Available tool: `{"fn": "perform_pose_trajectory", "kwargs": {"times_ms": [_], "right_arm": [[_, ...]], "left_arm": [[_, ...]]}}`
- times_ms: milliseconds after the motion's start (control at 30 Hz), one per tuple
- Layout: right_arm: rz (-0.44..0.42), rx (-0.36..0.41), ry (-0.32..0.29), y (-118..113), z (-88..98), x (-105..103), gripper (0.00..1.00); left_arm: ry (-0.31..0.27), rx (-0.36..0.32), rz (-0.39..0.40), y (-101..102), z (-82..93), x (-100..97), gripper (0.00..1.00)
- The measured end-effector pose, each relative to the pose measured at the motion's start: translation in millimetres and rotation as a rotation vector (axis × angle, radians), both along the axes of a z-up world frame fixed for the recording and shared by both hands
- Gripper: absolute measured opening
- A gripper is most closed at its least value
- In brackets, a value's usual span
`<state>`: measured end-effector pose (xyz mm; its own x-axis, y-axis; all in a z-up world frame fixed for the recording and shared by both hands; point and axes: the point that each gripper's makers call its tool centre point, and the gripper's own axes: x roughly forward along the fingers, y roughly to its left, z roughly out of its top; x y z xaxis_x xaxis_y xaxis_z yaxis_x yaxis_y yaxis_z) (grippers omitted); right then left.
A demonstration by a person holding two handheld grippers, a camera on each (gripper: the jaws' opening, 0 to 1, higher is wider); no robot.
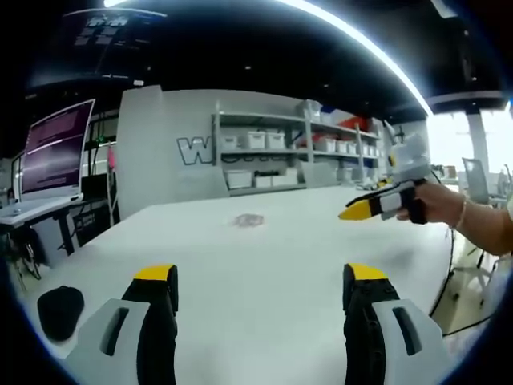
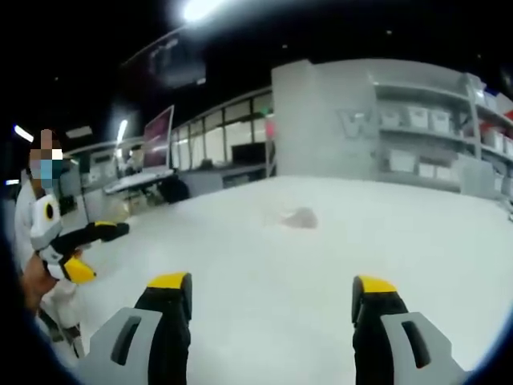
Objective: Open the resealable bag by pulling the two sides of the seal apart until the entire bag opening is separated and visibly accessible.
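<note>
In the left gripper view, the left gripper (image 1: 262,277) rises from the bottom edge with its two yellow-tipped fingers (image 1: 154,273) spread wide apart and nothing between them. They hang over a broad white table (image 1: 264,265). The resealable bag (image 1: 249,220) lies flat on that table well ahead of the fingers, a small pale, crumpled-looking patch (too blurred to tell whether its seal is shut). The right gripper (image 1: 353,213) comes in from the right side, held in a person's hand (image 1: 437,202) above the table; its yellow tip points toward the middle of the table, well apart from the bag, and from this angle I cannot tell how far its fingers are spread. A dark rounded object (image 1: 60,311) sits on the table at the lower left. Behind the table stand a monitor (image 1: 54,149) on the left and shelves (image 1: 292,148) with white bins.

In the right gripper view, the right gripper's own fingers (image 2: 169,281) stand wide open and empty over the same white table. The bag (image 2: 300,217) lies ahead of them, well apart and slightly left of centre between the two tips. At the left edge the left gripper (image 2: 100,250) is held above the table's near side, its fingers apart, one dark one above and a yellow-tipped one below.
</note>
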<state>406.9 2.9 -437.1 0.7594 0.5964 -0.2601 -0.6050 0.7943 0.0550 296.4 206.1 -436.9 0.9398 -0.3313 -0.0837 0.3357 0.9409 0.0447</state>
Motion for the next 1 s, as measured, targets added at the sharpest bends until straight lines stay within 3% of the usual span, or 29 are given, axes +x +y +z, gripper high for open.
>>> {"fn": "perform_pose_trajectory", "kwargs": {"times_ms": [1000], "right_arm": [[0.017, -0.043, 0.015, 20, -10.5, 16, 0.8]], "left_arm": [[-0.001, -0.014, 0.021, 10, -4.0, -1.6, 0.83]]}}
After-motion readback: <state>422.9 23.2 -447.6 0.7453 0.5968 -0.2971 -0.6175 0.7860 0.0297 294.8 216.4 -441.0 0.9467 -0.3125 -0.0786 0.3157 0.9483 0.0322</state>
